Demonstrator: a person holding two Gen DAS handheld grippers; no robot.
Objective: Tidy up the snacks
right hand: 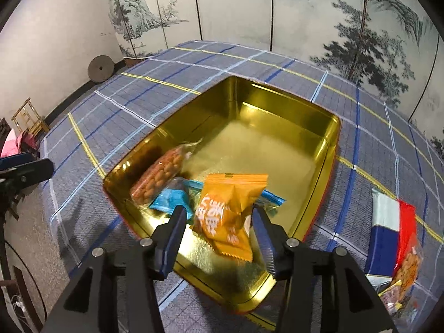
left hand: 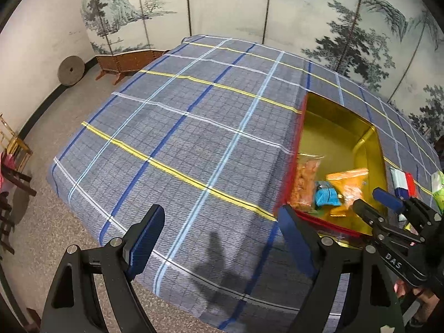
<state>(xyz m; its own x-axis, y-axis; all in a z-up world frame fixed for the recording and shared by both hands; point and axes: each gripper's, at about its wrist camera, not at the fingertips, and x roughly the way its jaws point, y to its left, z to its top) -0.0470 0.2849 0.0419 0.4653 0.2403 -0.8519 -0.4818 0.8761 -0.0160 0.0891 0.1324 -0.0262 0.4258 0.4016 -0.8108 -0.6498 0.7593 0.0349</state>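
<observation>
Snacks sit in the gold rectangular tin [right hand: 313, 172]: an orange foil packet [right hand: 227, 213] between the open right tongs [right hand: 219, 231], partly hiding a blue wrapper [right hand: 172, 201]. Left tongs [left hand: 222, 238] gape empty above the plaid tabletop [left hand: 180, 138].

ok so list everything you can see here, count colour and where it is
tin box: 1, gold inside, red outside, on the cloth
orange packet: 1, in the tin, between the open right fingers
blue packet: 1, in the tin
peanut bag: 1, clear, in the tin by its left wall
red, white and blue pack: 1, on the cloth right of the tin
plaid cloth: 1, blue-grey, over the table
folding screen: 1, painted, behind the table
millstone: 1, grey, against the wall
left gripper: open, empty
right gripper: open
</observation>
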